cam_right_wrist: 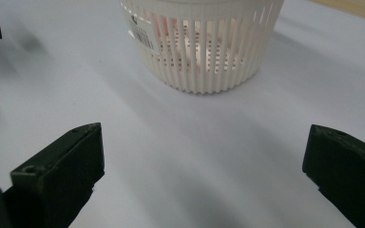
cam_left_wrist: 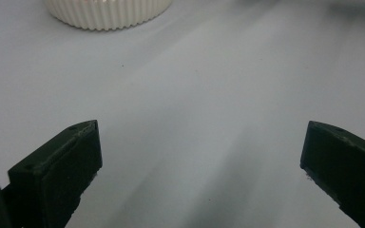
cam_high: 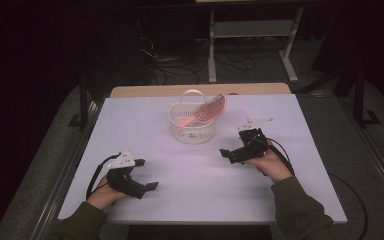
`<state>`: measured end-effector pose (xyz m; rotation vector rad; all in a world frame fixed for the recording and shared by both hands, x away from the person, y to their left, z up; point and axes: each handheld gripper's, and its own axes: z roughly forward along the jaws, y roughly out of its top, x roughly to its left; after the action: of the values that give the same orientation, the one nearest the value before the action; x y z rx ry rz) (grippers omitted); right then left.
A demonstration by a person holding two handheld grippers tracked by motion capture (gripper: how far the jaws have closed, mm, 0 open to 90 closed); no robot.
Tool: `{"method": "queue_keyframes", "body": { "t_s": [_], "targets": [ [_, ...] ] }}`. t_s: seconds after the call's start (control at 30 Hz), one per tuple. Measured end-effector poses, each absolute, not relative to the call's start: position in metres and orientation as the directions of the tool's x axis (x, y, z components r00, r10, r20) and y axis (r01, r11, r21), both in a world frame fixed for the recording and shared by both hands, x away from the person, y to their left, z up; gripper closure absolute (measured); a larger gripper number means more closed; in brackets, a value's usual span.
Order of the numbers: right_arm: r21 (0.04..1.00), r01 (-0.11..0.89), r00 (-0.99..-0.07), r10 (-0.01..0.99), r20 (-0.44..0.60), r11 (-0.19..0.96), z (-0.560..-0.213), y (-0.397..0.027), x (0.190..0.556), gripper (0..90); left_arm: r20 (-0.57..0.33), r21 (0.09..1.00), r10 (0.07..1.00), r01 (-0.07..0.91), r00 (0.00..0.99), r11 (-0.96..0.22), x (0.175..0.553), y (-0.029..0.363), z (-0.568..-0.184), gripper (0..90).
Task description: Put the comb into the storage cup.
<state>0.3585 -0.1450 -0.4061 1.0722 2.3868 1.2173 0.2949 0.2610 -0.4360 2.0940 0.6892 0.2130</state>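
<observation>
Count: one basket (cam_high: 192,125), one brush (cam_high: 206,113), two grippers, one desk (cam_high: 190,175).

Basket: white plastic, round, slatted wall with vertical ribs, solid ribbed base band, one arched carry handle standing up at the rim. It sits on the white desk, toward the far edge, about mid-width. In the right gripper view the basket (cam_right_wrist: 204,47) shows a barcode sticker on its wall, and pink shows through the slats. In the left gripper view just the ribbed base of the basket (cam_left_wrist: 108,13) is at the top edge.

Brush: pink/red, vented head with curved ribs. It is in the basket, handle end down inside, head sticking up and out over the right rim, tilted.

Left gripper (cam_high: 147,175): near-left of the desk, held in the person's left hand (cam_high: 105,194), cable looping off to the left. Jaws spread wide, released, nothing between them; in the left gripper view bare desk (cam_left_wrist: 195,118) lies between the two black jaws. Well apart from the basket.

Right gripper (cam_high: 235,150): right of centre, held in the right hand (cam_high: 272,165), pointing left toward the desk's middle. Jaws wide apart, released, gripping nothing. In the right gripper view the basket is ahead of the jaws, near but not touching. Can't tell if either gripper's jaw tips touch the desk surface.

Both forearms are in dark green sleeves.
</observation>
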Motion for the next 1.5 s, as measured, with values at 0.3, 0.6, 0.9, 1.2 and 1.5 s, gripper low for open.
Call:
{"method": "queue_keyframes", "body": {
  "t_s": [0.3, 0.6, 0.9, 1.2, 1.5],
  "targets": [
    [0.776, 0.503, -0.694, 0.713, 0.098, 0.382, -0.413, -0.154, 0.340, 0.0, -0.102, 0.803, 0.543, 0.390, 0.834, -0.449, 0.295, 0.260, -0.437, 0.0],
    [0.778, 0.495, -0.693, 0.716, 0.086, 0.386, -0.420, -0.163, 0.323, 0.0, -0.103, 0.803, 0.543, 0.392, 0.833, -0.449, 0.294, 0.260, -0.437, 0.0],
    [0.796, 0.486, -0.687, 0.721, 0.092, 0.362, -0.424, -0.172, 0.307, 0.0, -0.103, 0.806, 0.543, 0.390, 0.833, -0.445, 0.293, 0.260, -0.436, 0.0],
    [0.812, 0.473, -0.687, 0.720, 0.097, 0.343, -0.428, -0.184, 0.296, 0.1, -0.104, 0.804, 0.543, 0.392, 0.833, -0.447, 0.293, 0.259, -0.436, 0.0],
    [0.807, 0.480, -0.694, 0.712, 0.108, 0.344, -0.433, -0.189, 0.289, 0.0, -0.105, 0.806, 0.543, 0.391, 0.833, -0.444, 0.293, 0.260, -0.437, 0.0]
  ]
}}
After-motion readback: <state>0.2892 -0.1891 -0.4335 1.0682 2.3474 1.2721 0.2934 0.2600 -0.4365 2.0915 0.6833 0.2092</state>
